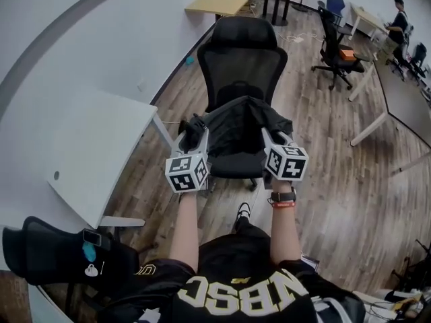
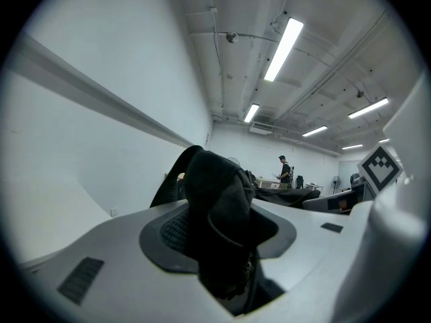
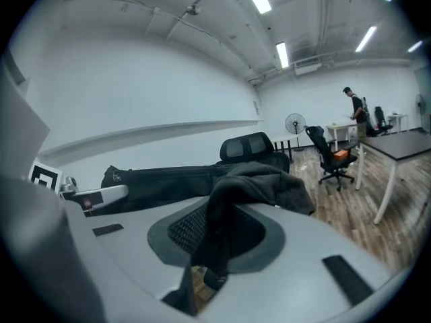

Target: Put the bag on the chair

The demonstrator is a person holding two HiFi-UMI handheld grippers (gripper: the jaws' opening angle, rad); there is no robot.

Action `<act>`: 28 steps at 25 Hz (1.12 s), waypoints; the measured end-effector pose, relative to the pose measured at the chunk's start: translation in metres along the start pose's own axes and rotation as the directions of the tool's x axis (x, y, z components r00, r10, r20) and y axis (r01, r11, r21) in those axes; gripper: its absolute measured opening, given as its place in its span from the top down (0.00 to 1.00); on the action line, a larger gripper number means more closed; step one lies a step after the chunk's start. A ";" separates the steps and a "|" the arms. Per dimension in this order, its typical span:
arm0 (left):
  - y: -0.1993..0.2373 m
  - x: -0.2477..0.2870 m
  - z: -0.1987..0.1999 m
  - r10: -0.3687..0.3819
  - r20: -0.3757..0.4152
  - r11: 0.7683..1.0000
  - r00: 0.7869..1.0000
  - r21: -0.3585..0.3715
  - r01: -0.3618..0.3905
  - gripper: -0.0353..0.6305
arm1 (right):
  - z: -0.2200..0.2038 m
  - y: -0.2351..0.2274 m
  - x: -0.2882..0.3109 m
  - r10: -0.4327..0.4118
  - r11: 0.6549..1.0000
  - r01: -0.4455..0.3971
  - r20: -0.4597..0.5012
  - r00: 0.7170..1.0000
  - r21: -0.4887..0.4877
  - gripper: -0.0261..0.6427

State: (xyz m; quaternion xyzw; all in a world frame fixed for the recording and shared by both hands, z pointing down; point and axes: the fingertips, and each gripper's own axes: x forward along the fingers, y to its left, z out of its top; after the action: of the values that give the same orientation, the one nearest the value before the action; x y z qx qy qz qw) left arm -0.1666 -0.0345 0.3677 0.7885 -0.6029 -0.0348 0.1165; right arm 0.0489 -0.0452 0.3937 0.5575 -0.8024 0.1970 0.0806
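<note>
A black bag (image 1: 240,121) lies across the seat of a black mesh-backed office chair (image 1: 242,59) in front of me. In the head view my left gripper (image 1: 196,138) is at the bag's left end and my right gripper (image 1: 272,140) at its right end. In the left gripper view a bunched fold of the bag (image 2: 217,207) stands between the jaws of the left gripper (image 2: 229,251), pinched there. The right gripper (image 3: 214,244) is likewise shut on a flap of the bag (image 3: 252,180), and the rest of the bag stretches away to the left toward the chair's headrest (image 3: 246,147).
A white desk (image 1: 94,147) stands close on the left, with another black chair (image 1: 54,254) below it. Further off are a second office chair (image 1: 333,52), white tables (image 1: 384,106), a wooden table (image 1: 215,5) and a person (image 1: 399,19). The floor is wood plank.
</note>
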 end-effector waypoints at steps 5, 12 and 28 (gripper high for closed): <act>-0.013 0.060 0.004 0.007 -0.018 1.000 1.000 -0.003 -0.007 0.66 | 0.029 -0.041 0.037 0.007 1.000 -0.007 -0.006 1.000 0.016 0.86; -0.029 0.124 0.002 0.017 -0.041 1.000 0.999 -0.006 -0.017 0.66 | 0.051 -0.089 0.075 0.022 0.999 -0.022 -0.020 1.000 0.035 0.86; -0.021 0.189 -0.028 0.067 -0.105 0.998 0.992 -0.001 -0.067 0.65 | 0.041 -0.127 0.147 0.068 0.995 -0.061 -0.090 0.994 0.074 0.86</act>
State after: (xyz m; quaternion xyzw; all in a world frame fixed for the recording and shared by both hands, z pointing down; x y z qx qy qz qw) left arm -0.0900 -0.2064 0.4066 0.7683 -0.6221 0.0094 0.1508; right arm 0.1163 -0.2263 0.4366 0.5241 -0.8080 0.2534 0.0912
